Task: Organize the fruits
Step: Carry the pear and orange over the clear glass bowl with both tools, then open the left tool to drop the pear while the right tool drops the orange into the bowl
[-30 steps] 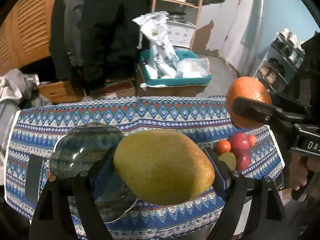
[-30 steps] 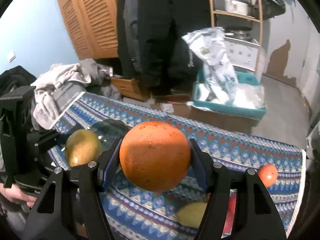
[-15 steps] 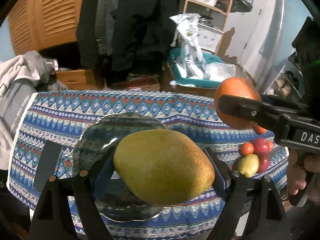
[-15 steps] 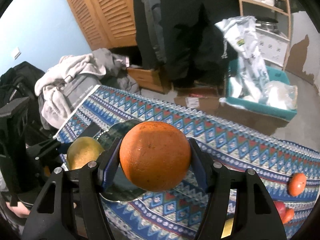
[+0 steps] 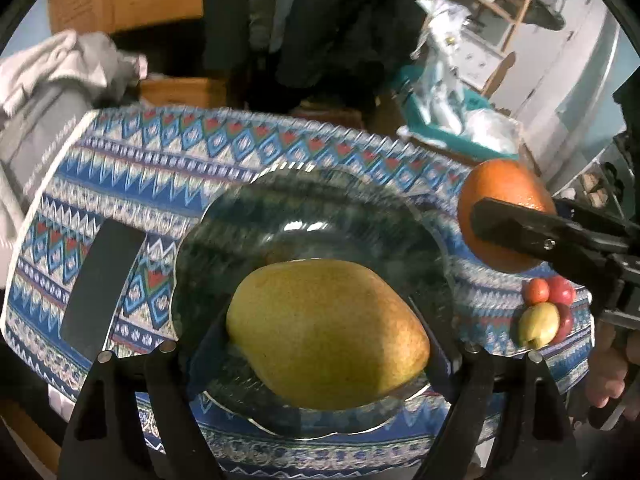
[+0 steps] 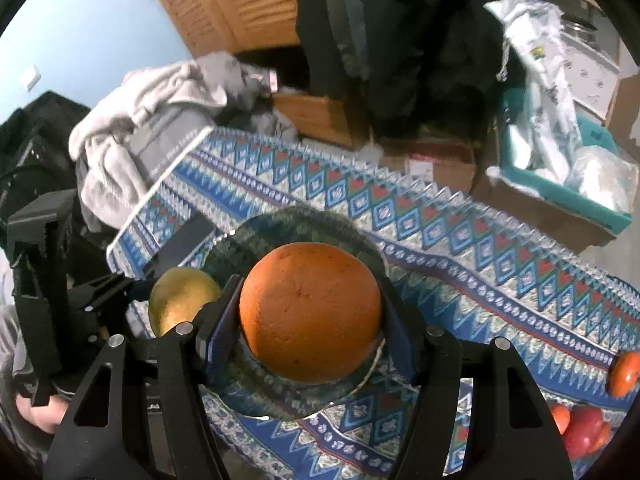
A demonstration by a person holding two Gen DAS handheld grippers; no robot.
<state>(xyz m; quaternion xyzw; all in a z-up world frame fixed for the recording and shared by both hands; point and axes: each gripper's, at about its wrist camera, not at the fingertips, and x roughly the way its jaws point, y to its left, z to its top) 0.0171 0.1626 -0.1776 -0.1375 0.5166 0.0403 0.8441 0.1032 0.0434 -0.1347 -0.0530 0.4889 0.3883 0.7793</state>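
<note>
My left gripper (image 5: 326, 336) is shut on a large yellow-green mango (image 5: 326, 332), held above the near part of a dark glass plate (image 5: 312, 216) on the patterned tablecloth (image 5: 160, 168). My right gripper (image 6: 310, 320) is shut on an orange (image 6: 310, 314), which hangs over the same plate (image 6: 304, 220). The left wrist view shows the orange (image 5: 502, 196) at the plate's right edge, gripped by the right gripper's black fingers (image 5: 516, 228). In the right wrist view the mango (image 6: 180, 296) sits at the plate's left side.
Small fruits lie clustered at the table's right end: a yellow one (image 5: 538, 324), red ones (image 5: 560, 292) and a small orange one (image 6: 624, 374). A dark flat rectangle (image 5: 102, 280) lies left of the plate. Grey clothes (image 6: 160, 100) and a teal bin (image 6: 568, 184) stand beyond the table.
Both grippers have moved left and down over the table with their fruits. The plate, earlier off to the left, now lies directly beneath the mango and the orange.
</note>
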